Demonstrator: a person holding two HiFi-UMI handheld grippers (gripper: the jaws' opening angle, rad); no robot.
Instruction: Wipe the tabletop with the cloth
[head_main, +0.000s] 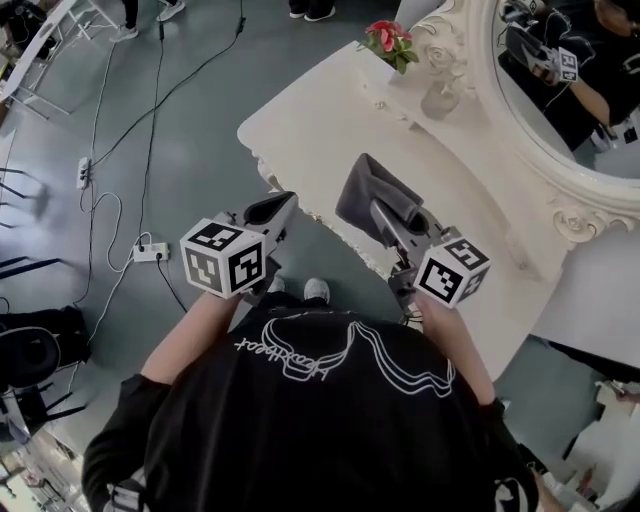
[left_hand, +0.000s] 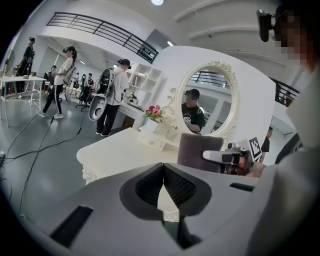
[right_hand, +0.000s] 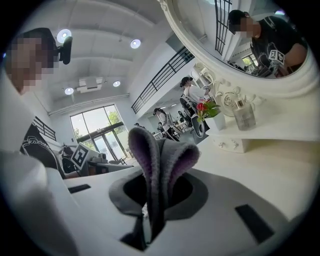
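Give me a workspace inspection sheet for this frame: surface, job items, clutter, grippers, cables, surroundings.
Surface: white dressing table, top mostly bare, no dirt visible.
Job's things: grey cloth, folded, over the table's front part; whether it touches the top cannot be told.
Clutter: flowers and a glass bottle at the back, beside the mirror.
Grippers: left gripper shut and empty, held off the table's front edge; right gripper shut on the cloth.
Cables: cables trail across the floor to a power strip.
Surroundings: open hall, people standing beyond the table.
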